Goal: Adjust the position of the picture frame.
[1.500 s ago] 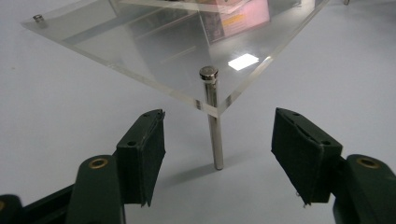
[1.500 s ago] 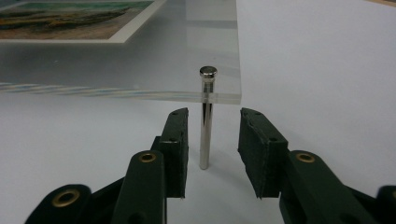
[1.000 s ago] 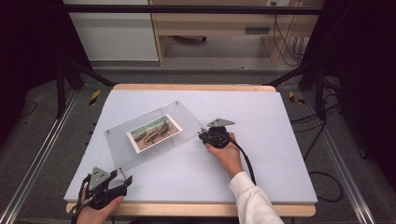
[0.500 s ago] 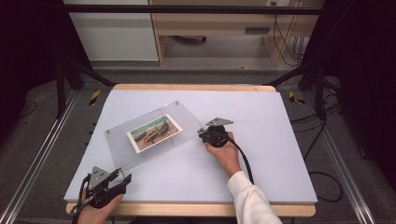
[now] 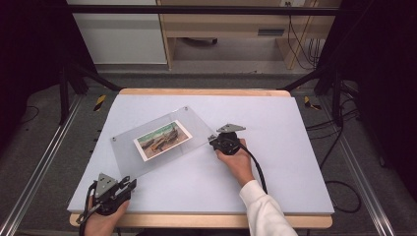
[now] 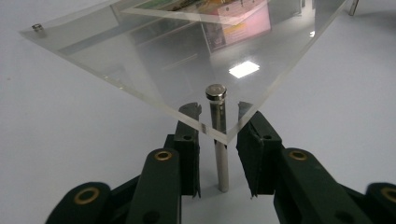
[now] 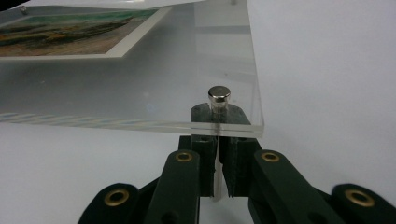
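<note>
High view: fixed overhead, faces fwd/down over whole table (image 5: 295, 147). Gripper views: low, close-up, each facing a corner post under the acrylic panel (image 5: 162, 142). Shared: panel w/ photo (image 5: 162, 140).

a clear acrylic frame (image 5: 162, 142) stands on the table on thin metal legs, skewed to the table's edges, with a landscape photo (image 5: 162, 140) under its plate. each corner carries a steel pin (image 6: 217, 135) with a round cap; the plate lies level.

Right claw (image 7: 217, 179) clamps metal post (image 7: 218, 100) under acrylic frame (image 7: 140, 93)
</note>
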